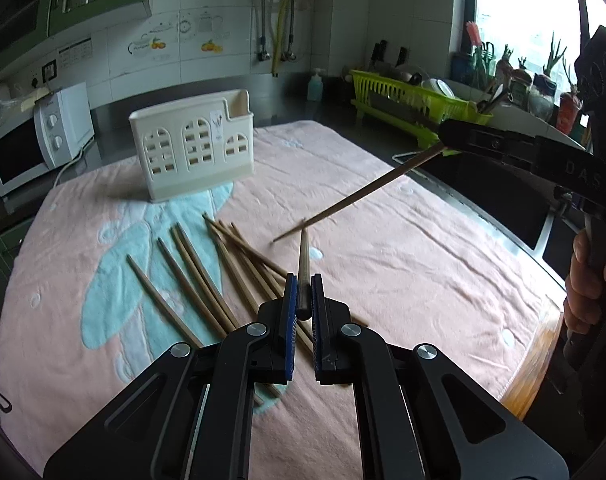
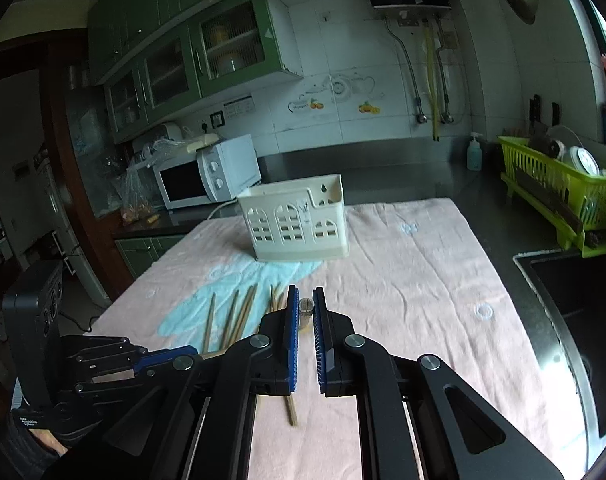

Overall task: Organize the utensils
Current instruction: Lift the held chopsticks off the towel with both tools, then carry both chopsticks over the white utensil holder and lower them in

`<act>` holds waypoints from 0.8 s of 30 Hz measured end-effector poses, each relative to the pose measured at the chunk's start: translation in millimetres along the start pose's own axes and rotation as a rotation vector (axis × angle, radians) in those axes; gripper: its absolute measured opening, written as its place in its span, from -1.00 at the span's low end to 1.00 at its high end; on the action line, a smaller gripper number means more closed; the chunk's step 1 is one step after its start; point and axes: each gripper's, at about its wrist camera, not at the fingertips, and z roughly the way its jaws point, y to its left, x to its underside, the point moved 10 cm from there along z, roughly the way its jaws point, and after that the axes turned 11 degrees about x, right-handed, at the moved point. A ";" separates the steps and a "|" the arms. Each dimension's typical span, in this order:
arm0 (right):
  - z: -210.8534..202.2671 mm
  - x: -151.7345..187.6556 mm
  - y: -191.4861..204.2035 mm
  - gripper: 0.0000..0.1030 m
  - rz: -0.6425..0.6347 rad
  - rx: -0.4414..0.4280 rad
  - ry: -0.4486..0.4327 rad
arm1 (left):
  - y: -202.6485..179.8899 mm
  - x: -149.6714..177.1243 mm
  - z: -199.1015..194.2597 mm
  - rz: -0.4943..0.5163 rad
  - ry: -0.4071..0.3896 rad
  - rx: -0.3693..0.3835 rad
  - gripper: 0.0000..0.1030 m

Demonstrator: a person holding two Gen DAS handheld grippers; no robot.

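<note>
My left gripper (image 1: 303,280) is shut on a wooden chopstick (image 1: 303,254) that points forward, above a pile of several loose chopsticks (image 1: 207,276) on a pink and teal towel (image 1: 383,264). From the upper right, my right gripper (image 1: 449,140) is shut on another chopstick (image 1: 355,196), which slants down to the left; the two tips nearly meet. In the right wrist view, that chopstick shows end-on (image 2: 306,307) between the blue pads of the right gripper (image 2: 306,296). A cream utensil holder (image 1: 191,148) (image 2: 295,220) stands upright at the towel's far side. The left gripper (image 2: 183,354) is at lower left.
A white microwave (image 1: 31,140) sits at the far left. A green dish rack (image 1: 415,104) with dishes stands at the far right beside a dark sink (image 2: 575,300). A soap bottle (image 2: 474,154) is by the wall. A person's hand (image 1: 587,288) grips the right tool's handle.
</note>
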 end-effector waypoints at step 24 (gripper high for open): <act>33.7 -128.9 10.9 -0.87 -0.116 -0.057 -0.053 | 57.5 -108.1 -28.3 0.006 -0.079 -0.069 -0.90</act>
